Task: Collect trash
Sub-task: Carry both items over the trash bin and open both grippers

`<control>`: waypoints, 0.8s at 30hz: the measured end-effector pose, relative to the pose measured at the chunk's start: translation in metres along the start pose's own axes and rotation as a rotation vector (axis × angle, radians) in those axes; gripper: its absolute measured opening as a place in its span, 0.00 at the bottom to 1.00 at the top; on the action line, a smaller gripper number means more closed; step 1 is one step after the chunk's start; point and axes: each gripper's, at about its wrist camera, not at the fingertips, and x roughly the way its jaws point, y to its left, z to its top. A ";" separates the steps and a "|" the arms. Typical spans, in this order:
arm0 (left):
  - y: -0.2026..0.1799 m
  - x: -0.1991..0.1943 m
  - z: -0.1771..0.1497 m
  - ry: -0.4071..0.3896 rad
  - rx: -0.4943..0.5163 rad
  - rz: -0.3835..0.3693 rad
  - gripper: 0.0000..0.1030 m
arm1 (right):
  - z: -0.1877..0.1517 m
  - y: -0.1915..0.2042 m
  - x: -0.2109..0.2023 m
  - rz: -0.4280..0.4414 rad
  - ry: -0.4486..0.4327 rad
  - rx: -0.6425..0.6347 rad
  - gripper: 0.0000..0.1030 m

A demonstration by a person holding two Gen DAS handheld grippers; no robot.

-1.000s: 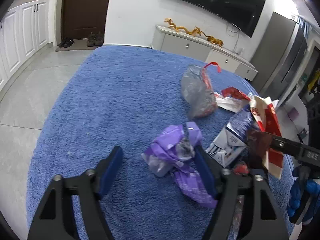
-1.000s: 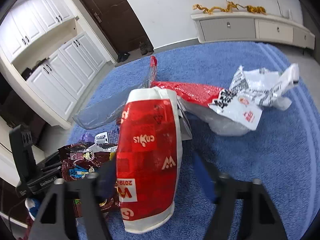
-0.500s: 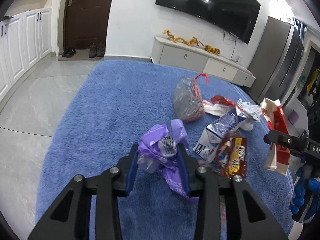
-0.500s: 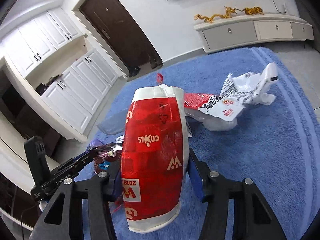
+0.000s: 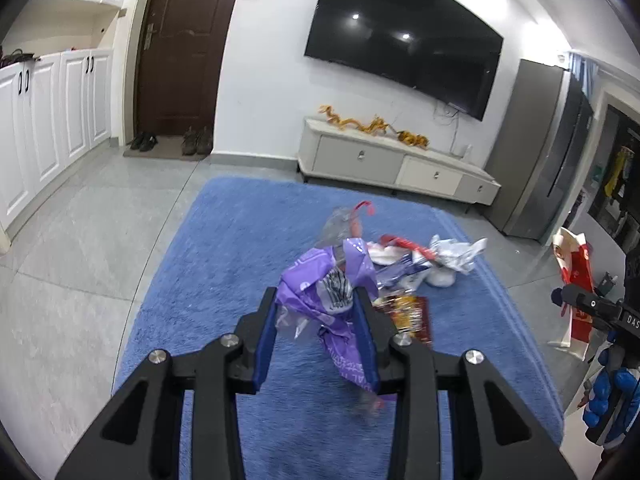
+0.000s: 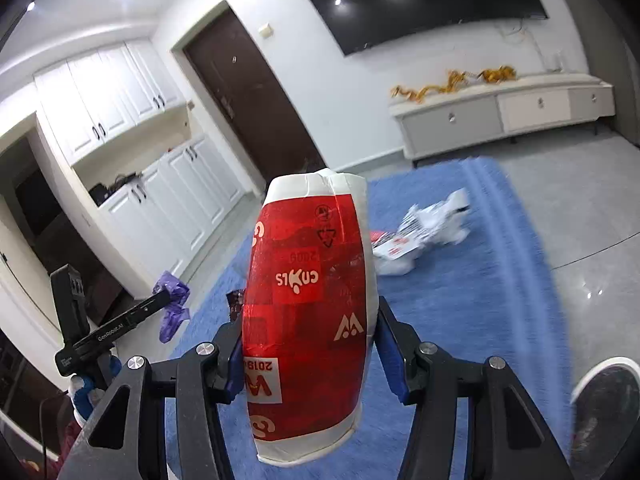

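Here the purple wrapper point(image 5: 320, 300) is hanging clamped in the left gripper point(image 5: 318, 324) above the blue rug point(image 5: 224, 264), the right gripper point(image 6: 310, 344) is squeezing a red-and-white bag point(image 6: 308, 312), and other litter point(image 5: 440, 256) is lying toward the rug's far right edge.

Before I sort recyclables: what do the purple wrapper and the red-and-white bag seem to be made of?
The purple wrapper looks like thin glossy plastic film: it crumples into sharp folds and catches glare. The red-and-white bag looks like stiff glossy plastic or laminated film, holding a smooth bulging shape with shiny printed panels; I can't be sure which.
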 end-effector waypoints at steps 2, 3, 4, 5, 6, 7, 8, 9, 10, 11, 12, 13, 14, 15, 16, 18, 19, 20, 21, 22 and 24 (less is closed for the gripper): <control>-0.012 -0.008 0.003 -0.016 0.014 -0.013 0.33 | -0.001 -0.008 -0.022 -0.017 -0.035 0.012 0.51; -0.018 -0.011 0.005 -0.022 0.020 -0.021 0.33 | -0.002 -0.011 -0.031 -0.026 -0.048 0.018 0.51; -0.024 -0.014 0.007 -0.028 0.027 -0.032 0.33 | -0.004 -0.018 -0.043 -0.041 -0.068 0.028 0.51; -0.033 -0.016 0.008 -0.032 0.038 -0.046 0.33 | -0.005 -0.023 -0.052 -0.053 -0.081 0.034 0.51; -0.041 -0.017 0.009 -0.034 0.047 -0.057 0.33 | -0.007 -0.031 -0.063 -0.074 -0.095 0.040 0.51; -0.049 -0.018 0.009 -0.033 0.059 -0.070 0.33 | -0.008 -0.035 -0.071 -0.088 -0.104 0.043 0.51; -0.061 -0.017 0.009 -0.029 0.077 -0.086 0.33 | -0.010 -0.043 -0.081 -0.113 -0.117 0.050 0.51; -0.072 -0.016 0.009 -0.024 0.094 -0.099 0.33 | -0.013 -0.052 -0.091 -0.136 -0.130 0.060 0.51; -0.082 -0.014 0.008 -0.016 0.112 -0.112 0.33 | -0.016 -0.058 -0.098 -0.148 -0.138 0.068 0.51; -0.098 -0.010 0.008 -0.002 0.136 -0.129 0.33 | -0.020 -0.069 -0.108 -0.168 -0.149 0.084 0.51; -0.110 -0.006 0.007 0.010 0.155 -0.144 0.33 | -0.024 -0.079 -0.117 -0.193 -0.160 0.098 0.51; -0.124 -0.002 0.005 0.023 0.175 -0.161 0.33 | -0.028 -0.087 -0.124 -0.220 -0.166 0.105 0.51; -0.143 0.004 0.003 0.040 0.202 -0.182 0.33 | -0.031 -0.096 -0.129 -0.246 -0.169 0.109 0.51; -0.157 0.008 0.001 0.051 0.223 -0.197 0.33 | -0.035 -0.107 -0.135 -0.280 -0.171 0.117 0.51; -0.173 0.013 -0.002 0.065 0.245 -0.214 0.33 | -0.038 -0.114 -0.139 -0.295 -0.172 0.126 0.51; -0.210 0.024 -0.009 0.095 0.293 -0.252 0.33 | -0.048 -0.137 -0.153 -0.335 -0.182 0.164 0.51; -0.231 0.031 -0.013 0.110 0.320 -0.274 0.33 | -0.052 -0.144 -0.160 -0.355 -0.186 0.177 0.51; -0.247 0.036 -0.016 0.120 0.339 -0.291 0.33 | -0.055 -0.150 -0.164 -0.369 -0.190 0.186 0.51; -0.262 0.041 -0.019 0.129 0.356 -0.307 0.33 | -0.059 -0.158 -0.170 -0.384 -0.195 0.199 0.51; -0.283 0.047 -0.024 0.143 0.381 -0.330 0.33 | -0.062 -0.166 -0.177 -0.397 -0.202 0.213 0.51; -0.314 0.056 -0.030 0.164 0.414 -0.365 0.33 | -0.071 -0.180 -0.190 -0.432 -0.215 0.236 0.51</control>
